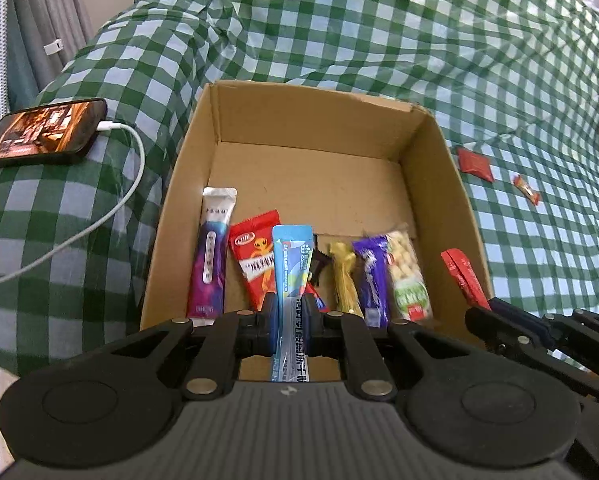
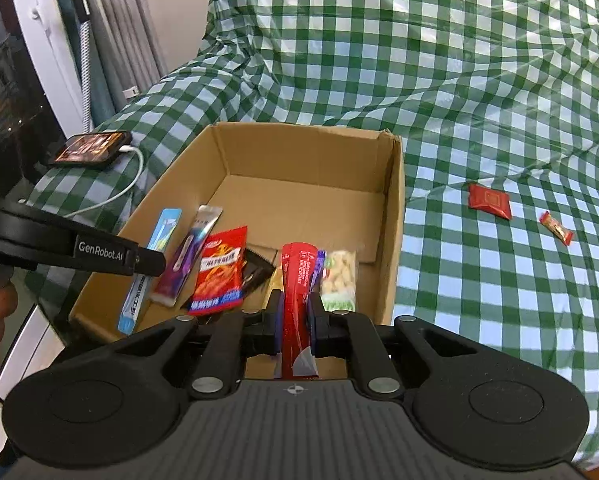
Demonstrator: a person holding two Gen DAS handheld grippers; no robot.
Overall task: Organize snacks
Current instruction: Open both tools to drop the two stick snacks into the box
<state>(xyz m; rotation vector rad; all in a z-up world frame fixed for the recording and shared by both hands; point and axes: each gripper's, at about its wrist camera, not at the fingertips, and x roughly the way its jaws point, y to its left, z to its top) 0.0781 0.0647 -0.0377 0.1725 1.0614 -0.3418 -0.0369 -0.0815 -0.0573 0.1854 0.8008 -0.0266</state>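
Ahead of my fingers, the cardboard box (image 1: 431, 184) has a bare far half. Just below the fingertips, a row of snack packets (image 1: 373, 276) crowds the near floor. Right of my right fingers, the checked cloth (image 2: 499, 280) lies open apart from two red sachets (image 2: 490, 201).

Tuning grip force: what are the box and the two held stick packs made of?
Box: plain brown corrugated cardboard, matte, a torn rim corner. Blue stick pack and red stick pack: apparently thin plastic or foil film, glossy, printed, with crimped ends.

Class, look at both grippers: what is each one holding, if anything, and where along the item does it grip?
Left gripper: the blue stick packet, pinched around mid-length. Right gripper: the red stick packet, also pinched around mid-length.
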